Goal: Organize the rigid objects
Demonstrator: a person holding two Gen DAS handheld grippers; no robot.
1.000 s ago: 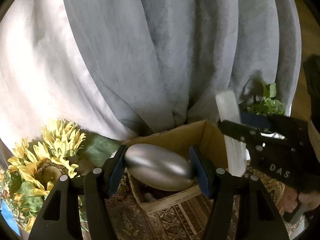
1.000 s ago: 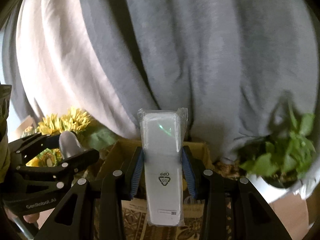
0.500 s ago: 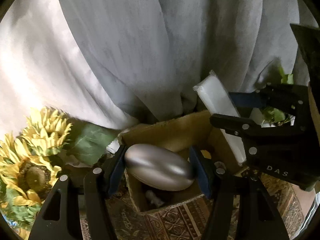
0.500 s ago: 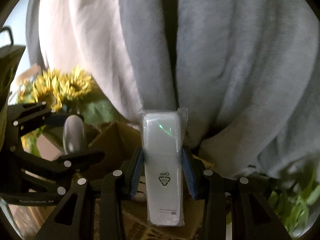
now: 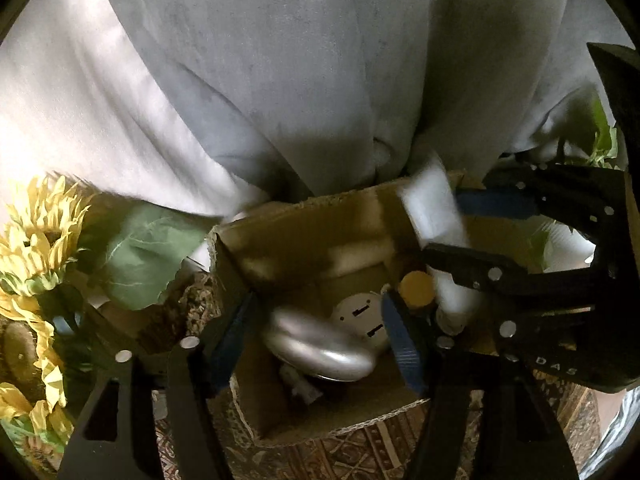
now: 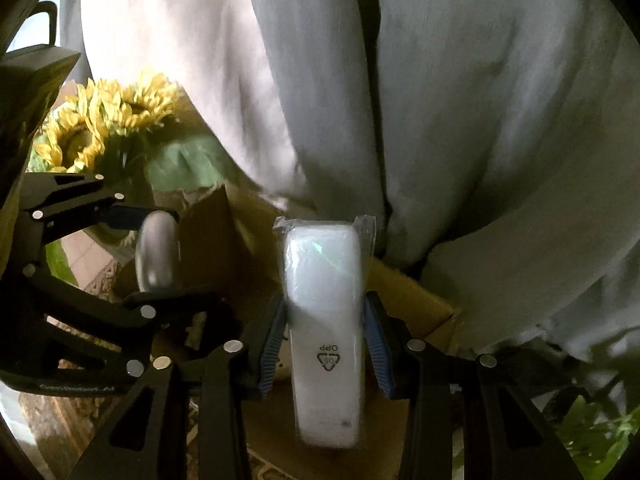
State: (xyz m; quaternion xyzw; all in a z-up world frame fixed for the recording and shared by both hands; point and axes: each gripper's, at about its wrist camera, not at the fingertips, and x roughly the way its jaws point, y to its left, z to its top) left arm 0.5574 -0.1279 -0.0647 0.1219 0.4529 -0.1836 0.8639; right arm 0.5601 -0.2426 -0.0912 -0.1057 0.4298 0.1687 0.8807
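The silver oval case (image 5: 320, 346) is lying blurred between the blue pads of the left gripper (image 5: 320, 340), low inside the open cardboard box (image 5: 304, 224); the pads are standing wider than the case, so it is apparently being let go, though the blur is making contact hard to judge. The right gripper (image 6: 326, 344) is clenching a white plastic-wrapped block (image 6: 324, 336) upright, its jaws pressing both long sides, and is hanging at the box's far right corner. Inside the box, a round white disc with two slots (image 5: 360, 314) and a yellow cap (image 5: 416, 286) are already sitting, so part of the sorting looks done; the wrapped block is not yet in, and the silver case appears to be just arriving. The box is resting on a patterned brown cloth (image 5: 360, 452). Artificial sunflowers (image 5: 36, 240) are standing to its left, a green plant (image 6: 592, 424) to its right, and pale grey curtains (image 5: 280, 80) are hanging close behind.
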